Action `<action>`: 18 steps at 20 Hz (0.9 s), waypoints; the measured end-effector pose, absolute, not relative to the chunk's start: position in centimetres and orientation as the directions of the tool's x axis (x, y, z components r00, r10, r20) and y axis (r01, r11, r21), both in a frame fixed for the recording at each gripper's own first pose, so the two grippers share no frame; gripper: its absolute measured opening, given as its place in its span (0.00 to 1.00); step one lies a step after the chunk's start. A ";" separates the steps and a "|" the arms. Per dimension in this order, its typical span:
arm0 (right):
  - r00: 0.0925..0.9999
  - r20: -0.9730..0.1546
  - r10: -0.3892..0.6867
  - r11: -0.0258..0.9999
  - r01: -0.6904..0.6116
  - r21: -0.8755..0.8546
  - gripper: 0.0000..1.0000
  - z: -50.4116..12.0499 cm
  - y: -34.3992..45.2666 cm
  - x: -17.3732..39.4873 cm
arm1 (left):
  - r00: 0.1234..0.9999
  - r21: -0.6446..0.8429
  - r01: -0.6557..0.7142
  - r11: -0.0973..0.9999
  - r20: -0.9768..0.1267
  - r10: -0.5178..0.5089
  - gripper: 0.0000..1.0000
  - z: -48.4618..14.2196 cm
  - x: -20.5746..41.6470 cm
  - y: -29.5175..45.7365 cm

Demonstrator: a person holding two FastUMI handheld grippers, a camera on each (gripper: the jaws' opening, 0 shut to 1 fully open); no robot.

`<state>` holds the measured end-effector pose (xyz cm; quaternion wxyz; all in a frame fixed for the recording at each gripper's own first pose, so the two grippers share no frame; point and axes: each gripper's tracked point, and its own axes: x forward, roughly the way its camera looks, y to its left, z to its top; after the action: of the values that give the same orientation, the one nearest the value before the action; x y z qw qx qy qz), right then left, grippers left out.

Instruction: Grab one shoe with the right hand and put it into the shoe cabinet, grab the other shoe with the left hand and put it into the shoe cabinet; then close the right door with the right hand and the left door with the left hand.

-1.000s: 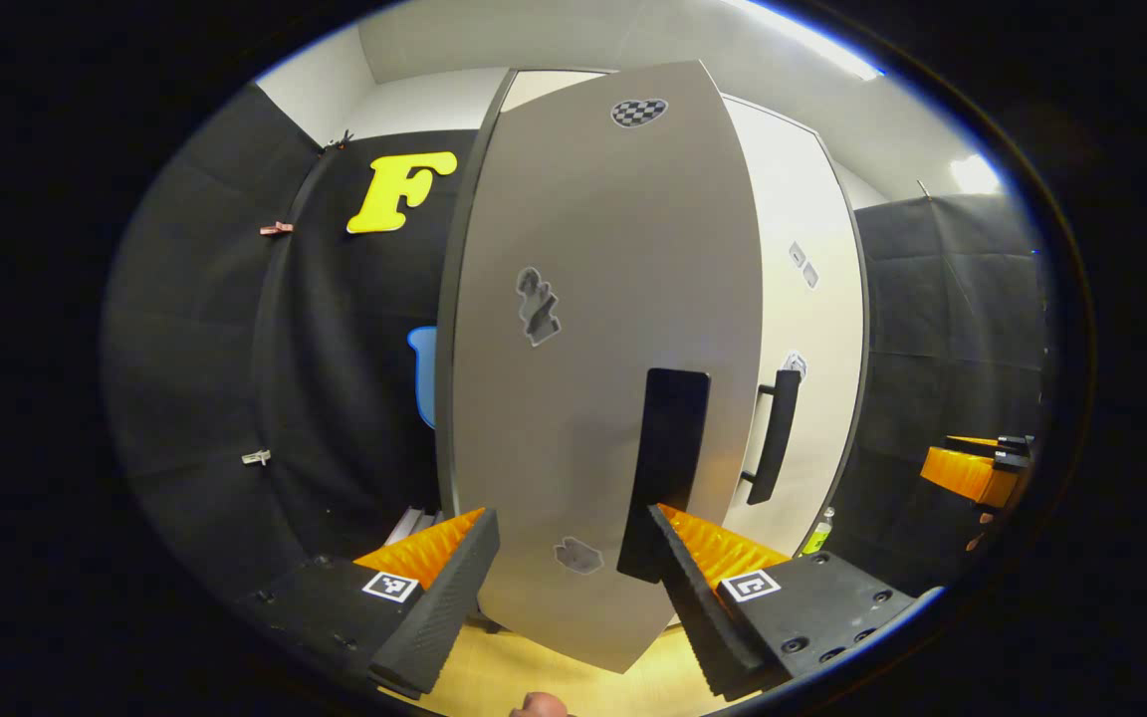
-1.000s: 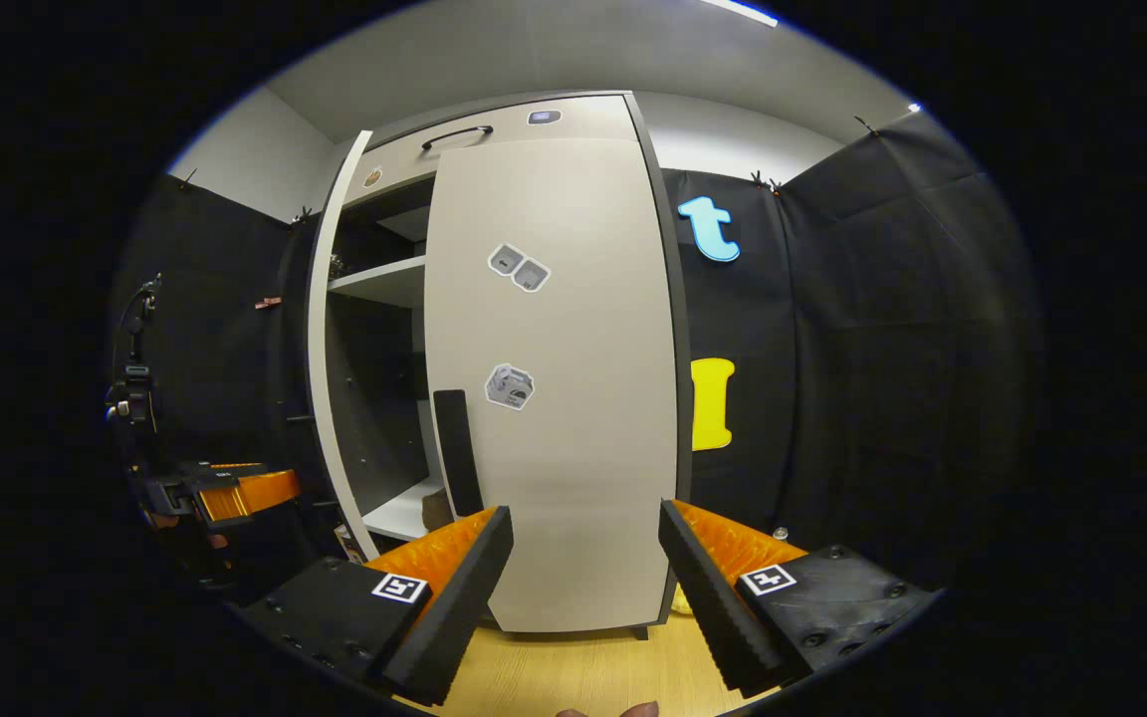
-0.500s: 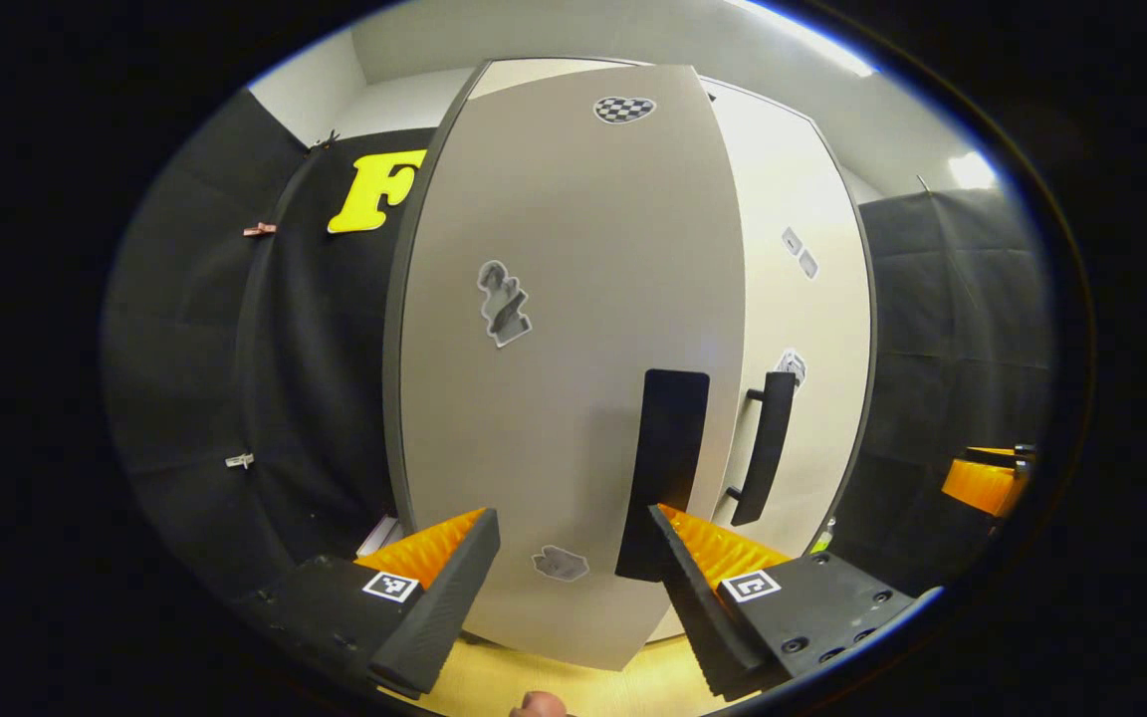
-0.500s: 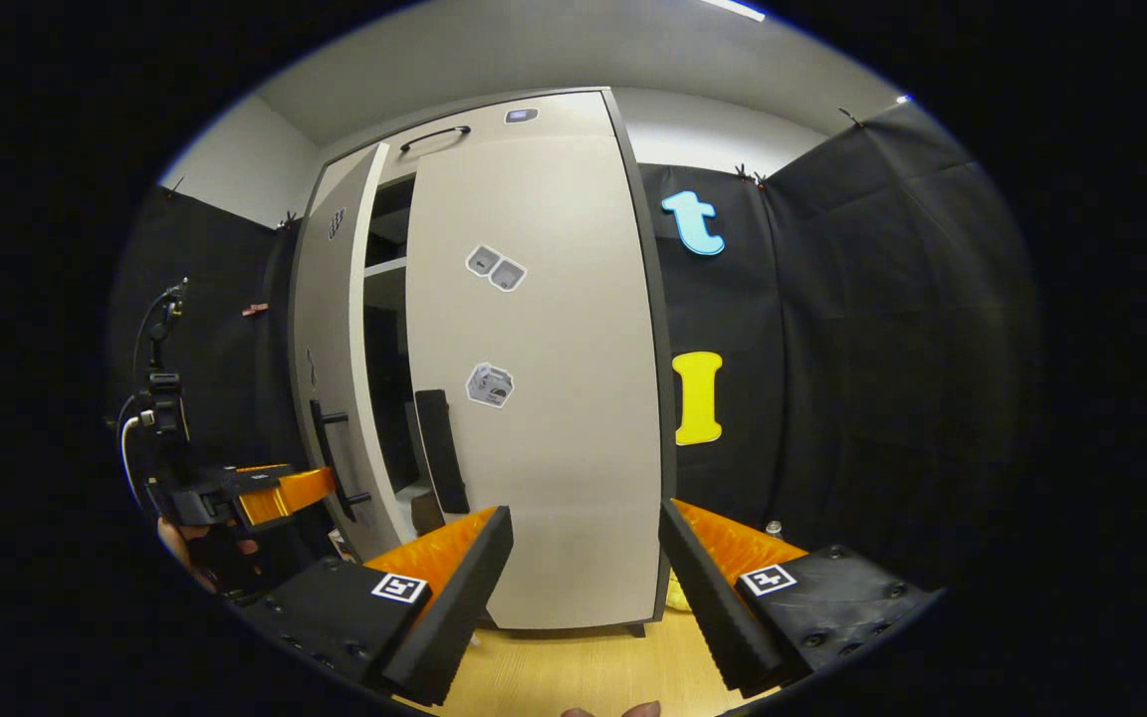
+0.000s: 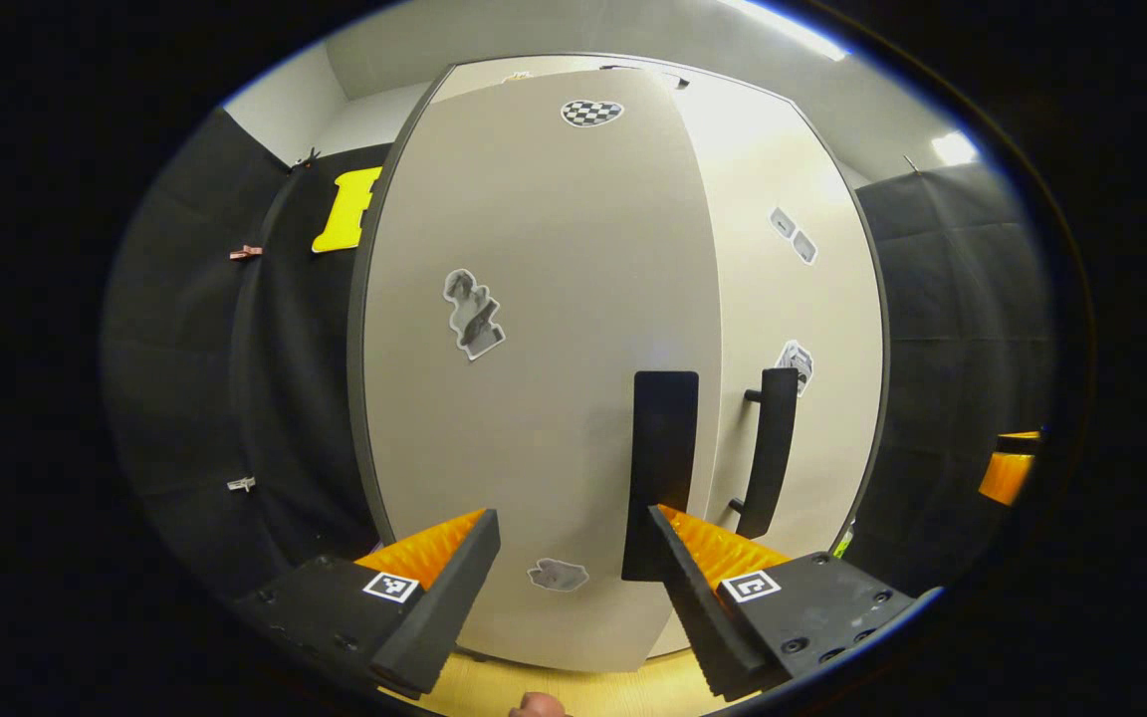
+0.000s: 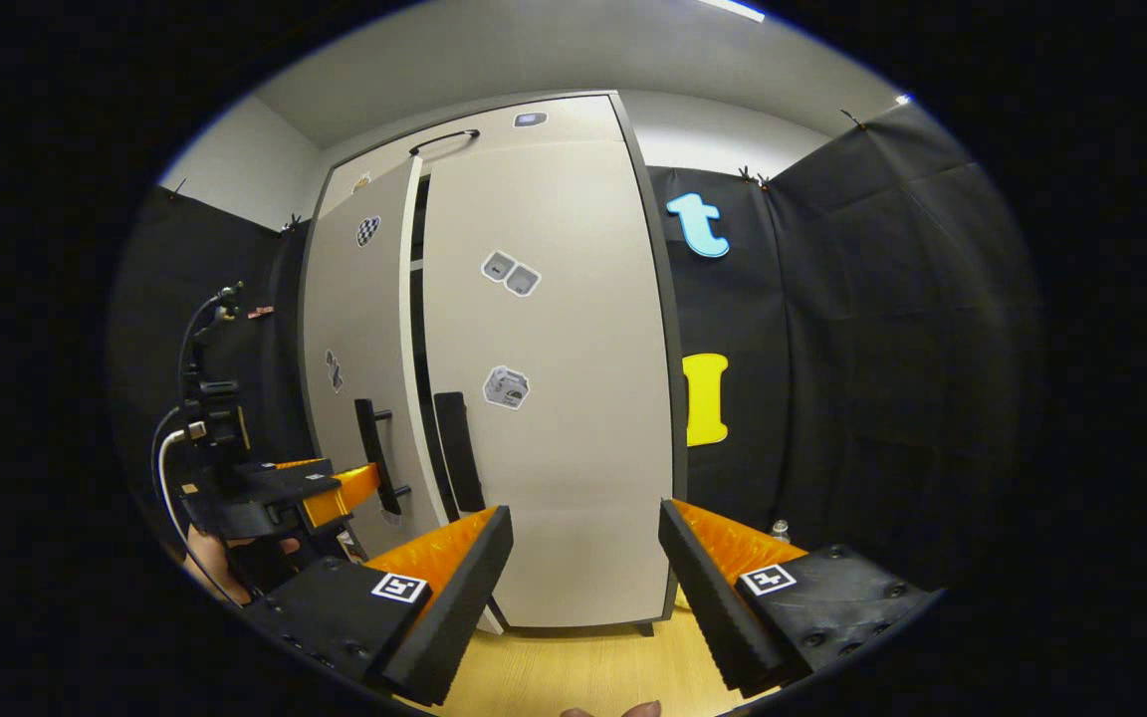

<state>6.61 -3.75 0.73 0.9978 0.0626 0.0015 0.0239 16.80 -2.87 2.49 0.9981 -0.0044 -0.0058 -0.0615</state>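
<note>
Now both grippers, left (image 5: pixel 573 588) and right (image 6: pixel 583 588), gape wide before the nearly closed left door (image 5: pixel 534 378).

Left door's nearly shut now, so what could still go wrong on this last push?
1. The left door is not seated: in the right gripper view a dark gap remains between it and the right door. Stopping the push now may leave it ajar.
2. The left gripper is open against the door face beside the left handle, so it may slide off or catch on the handle.
3. The right gripper is open close to the right door and could bump it.
</note>
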 end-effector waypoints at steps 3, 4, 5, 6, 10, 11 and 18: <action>0.999 0.004 0.052 0.991 -0.052 0.121 0.98 1.0 -3.7 6.1 | 0.994 0.003 0.110 0.994 0.006 -0.110 0.95 2.7 17.4 -3.0; 0.998 0.008 0.056 0.991 -0.056 0.122 0.98 1.1 -3.7 5.9 | 0.995 0.007 0.103 0.995 0.006 -0.103 0.95 2.7 17.4 -3.0; 0.998 0.009 0.058 0.991 -0.058 0.123 0.98 1.1 -3.7 5.8 | 0.995 0.010 0.097 0.995 0.005 -0.097 0.95 2.7 17.3 -3.0; 0.998 0.009 0.061 0.991 -0.062 0.123 0.98 1.1 -3.7 5.8 | 0.996 0.006 0.092 0.996 0.010 -0.092 0.95 2.8 16.9 -2.8; 0.998 0.022 0.061 0.994 -0.063 0.092 0.98 1.2 -3.8 5.9 | 0.996 -0.012 0.091 0.996 0.028 -0.090 0.93 3.9 15.2 -2.2; 0.998 0.029 0.060 0.994 -0.063 0.084 0.98 1.3 -3.9 6.0 | 0.995 -0.020 0.092 0.996 0.026 -0.091 0.93 3.8 14.7 -2.1; 0.997 0.019 0.071 0.992 -0.073 0.103 0.98 1.0 -4.8 7.5 | 0.997 -0.160 0.075 0.984 0.032 -0.071 0.95 3.0 11.3 -1.4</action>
<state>7.54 -4.79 0.98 0.9980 0.0518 -0.0078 0.0362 11.27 -1.43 2.99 0.9960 -0.0810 -0.0132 -0.0367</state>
